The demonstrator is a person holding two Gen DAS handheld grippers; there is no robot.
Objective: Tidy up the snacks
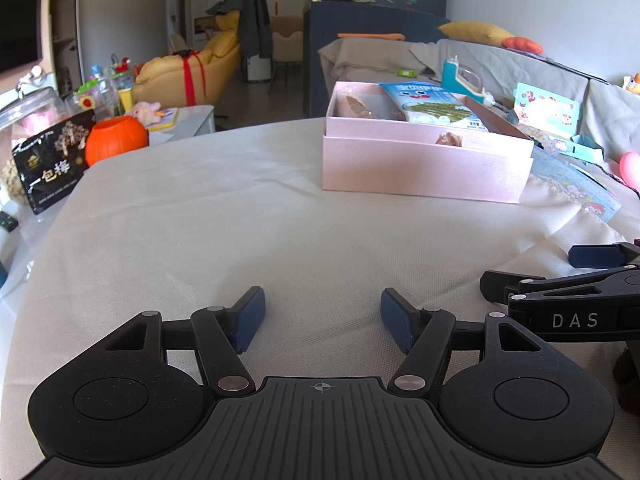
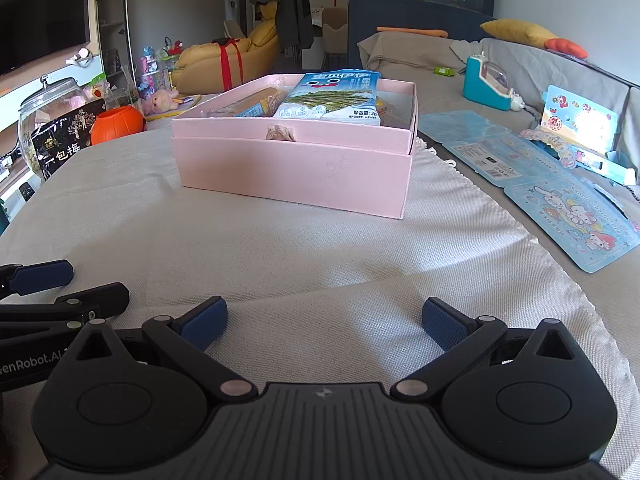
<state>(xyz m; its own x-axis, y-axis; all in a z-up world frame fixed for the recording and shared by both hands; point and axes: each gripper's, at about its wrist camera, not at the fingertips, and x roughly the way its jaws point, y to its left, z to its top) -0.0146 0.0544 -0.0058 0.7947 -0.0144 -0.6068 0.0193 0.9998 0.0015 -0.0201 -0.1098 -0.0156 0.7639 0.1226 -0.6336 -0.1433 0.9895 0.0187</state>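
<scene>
A pink box (image 1: pixel 420 168) (image 2: pixel 296 172) stands on the cloth-covered table, ahead of both grippers. It holds a blue seaweed snack packet (image 1: pixel 434 106) (image 2: pixel 334 98), a long brown wrapped snack (image 1: pixel 356 106) (image 2: pixel 250 106) and a small brown snack (image 1: pixel 450 139) (image 2: pixel 281 133) near its front wall. My left gripper (image 1: pixel 323 312) is open and empty, low over the cloth. My right gripper (image 2: pixel 325 320) is open and empty, close beside the left one; it also shows in the left wrist view (image 1: pixel 560 276).
A black snack bag (image 1: pixel 50 166) (image 2: pixel 64 138), an orange pumpkin pot (image 1: pixel 116 140) (image 2: pixel 117 122) and a glass jar (image 2: pixel 48 120) stand at the left. Blue sticker cards (image 2: pixel 568 216) and a teal toy (image 2: pixel 486 80) lie on the sofa at the right.
</scene>
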